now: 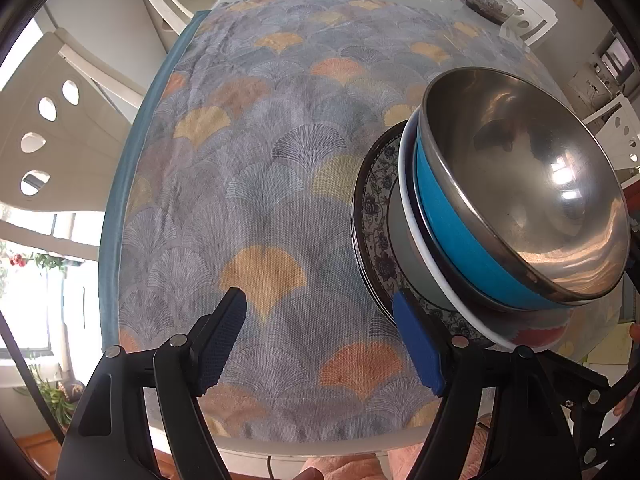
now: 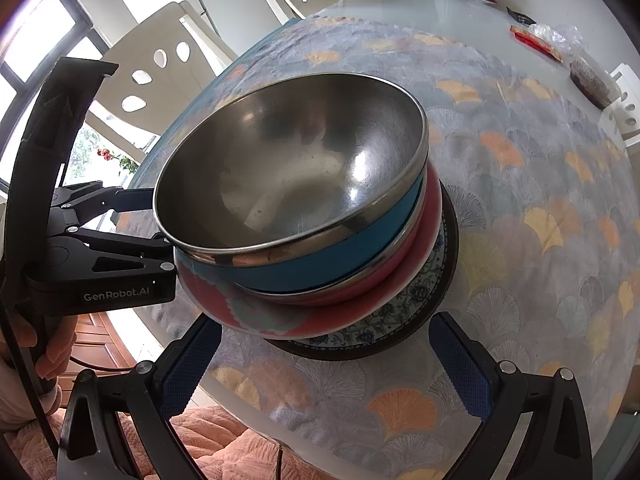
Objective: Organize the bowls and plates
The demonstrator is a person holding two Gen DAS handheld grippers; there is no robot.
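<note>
- Stack of bowls (image 2: 296, 240) sits on a floral plate (image 2: 400, 312), centre of the right wrist view and right side of the left wrist view.
- Top is a steel bowl (image 1: 532, 184), nested in a blue bowl (image 1: 452, 220), then a red bowl (image 2: 360, 304).
- Worktop carries a fan-patterned cloth (image 1: 260, 160).
- Left tool (image 1: 320, 340) stands wide, its right pad at the plate's rim, nothing gripped.
- Right tool (image 2: 324, 364) stands wide below the stack, gripping nothing.
</note>
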